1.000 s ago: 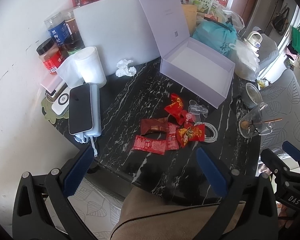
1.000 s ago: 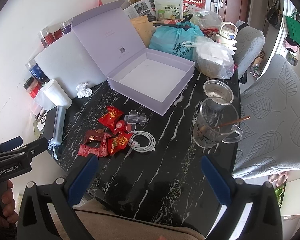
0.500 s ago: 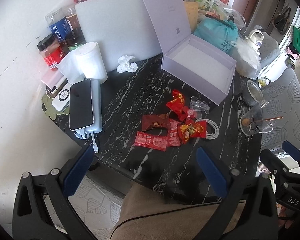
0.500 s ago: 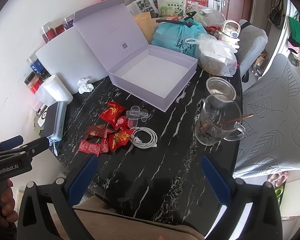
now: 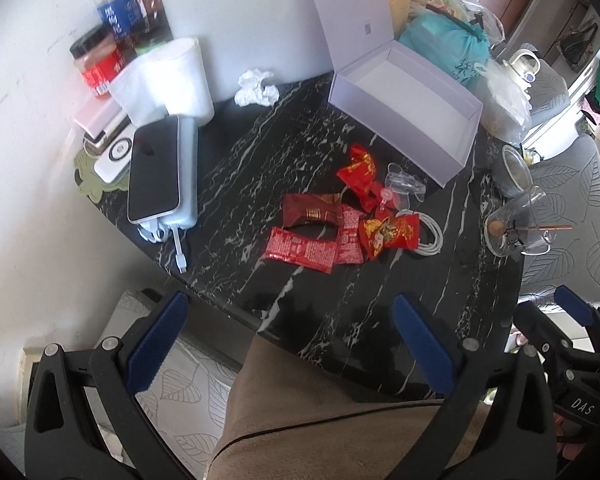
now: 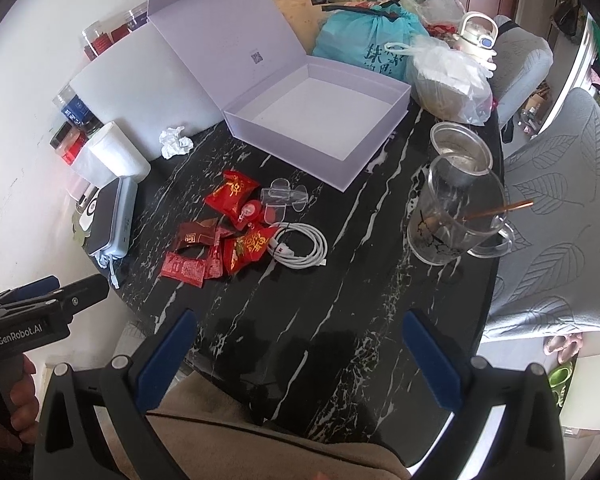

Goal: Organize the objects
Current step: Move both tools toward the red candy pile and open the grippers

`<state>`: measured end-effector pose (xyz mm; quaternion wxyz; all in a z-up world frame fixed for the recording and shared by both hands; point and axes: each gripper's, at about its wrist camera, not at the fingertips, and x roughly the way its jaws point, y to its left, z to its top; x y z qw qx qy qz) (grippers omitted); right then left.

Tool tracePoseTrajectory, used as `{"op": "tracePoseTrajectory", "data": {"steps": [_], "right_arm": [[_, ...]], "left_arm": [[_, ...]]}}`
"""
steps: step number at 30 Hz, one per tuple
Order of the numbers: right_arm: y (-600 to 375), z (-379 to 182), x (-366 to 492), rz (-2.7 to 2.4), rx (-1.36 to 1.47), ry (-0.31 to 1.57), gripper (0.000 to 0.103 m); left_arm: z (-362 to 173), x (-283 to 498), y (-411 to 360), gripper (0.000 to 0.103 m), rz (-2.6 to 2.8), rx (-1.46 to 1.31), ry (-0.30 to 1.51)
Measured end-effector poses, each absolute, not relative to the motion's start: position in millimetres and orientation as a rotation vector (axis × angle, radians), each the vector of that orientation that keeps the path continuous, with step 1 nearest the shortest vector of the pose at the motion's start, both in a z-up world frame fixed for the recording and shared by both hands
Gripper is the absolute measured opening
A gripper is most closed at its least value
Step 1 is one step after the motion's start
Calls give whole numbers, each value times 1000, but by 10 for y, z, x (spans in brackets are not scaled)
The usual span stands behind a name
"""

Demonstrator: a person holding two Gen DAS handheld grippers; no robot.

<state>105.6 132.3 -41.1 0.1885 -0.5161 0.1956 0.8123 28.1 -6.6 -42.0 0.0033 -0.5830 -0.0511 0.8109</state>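
Setting: black marble table (image 6: 340,320) crammed against a white wall, jars, bags and a tissue roll crowding the far edge, leaf-print chairs off at 3 o'clock.

What changed: compared with a second ago both wrist views sit closer and lower over the tabletop, so the clutter fills more of the frame. Nothing on the table has shifted. Reads like the approach only just kicking off, so nothing is organized yet.

Task stuff: red snack packets (image 6: 220,240) in a loose heap mid-table, with a coiled white cable (image 6: 304,246) touching the pile at its 3 o'clock and a clear plastic piece (image 6: 286,196) just beyond. The open lilac box (image 6: 320,120) sits at roughly 1 o'clock from the heap, lid up, nothing inside. Probably where it all goes.

Left gripper (image 5: 288,340): blue pads spread wide, gripping nothing, touching nothing, hovering over the near table edge with the packets at 12 o'clock.

Right gripper (image 6: 296,356): same deal, splayed wide and empty, above the near edge, cable and packets at about 11 o'clock.

Other bits: phone on a power bank (image 5: 162,176) at 10 o'clock, glass mug (image 6: 452,220) with a stick in it at 2 o'clock.
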Motion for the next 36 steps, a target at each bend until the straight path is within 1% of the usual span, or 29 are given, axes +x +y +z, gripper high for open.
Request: {"op": "tracePoseTrajectory", "data": {"steps": [5,10,17,19,20,22,24,26,27,28,32,33,36], "right_arm": [[1335,-556,1034,2292,-1488,575,102],[1349,-692,972,2299,-1505,585,102],[1406,-817,791,2318,-1493,539,101],[1442,-868,702,2322,-1491,528,98],[1459,-896,662,2324,-1496,524,97],[1492,-958,572,2329,-1502,521,91],[1517,-1023,485,2333,-1511,520,88],[1524,-1101,393,2336,-1531,508,81],[1518,-1135,354,2337,-1541,499,77],[1513,-1170,319,2340,-1552,496,74],[1475,-1309,176,2347,-1598,509,70],[1464,-1341,147,2346,-1602,509,66],[1435,-1447,43,2337,-1625,514,61]], "left_arm": [[-565,234,-150,103,2502,-1888,-229],[-685,166,-200,103,2495,-1890,-244],[-840,-38,-132,103,2496,-1856,-163],[-871,-98,-123,103,2510,-1816,-180],[-890,-130,-117,103,2339,-1719,22],[-947,-199,-77,103,2323,-1716,24],[-1005,-254,-47,103,2309,-1713,27],[-1070,-307,-26,103,2298,-1716,38],[-1102,-334,-11,102,2291,-1717,41],[-1132,-355,-9,101,2285,-1721,43],[-1272,-442,-48,96,2258,-1756,17],[-1304,-450,-57,95,2250,-1764,13],[-1350,-487,-61,95,2243,-1762,33]]}}
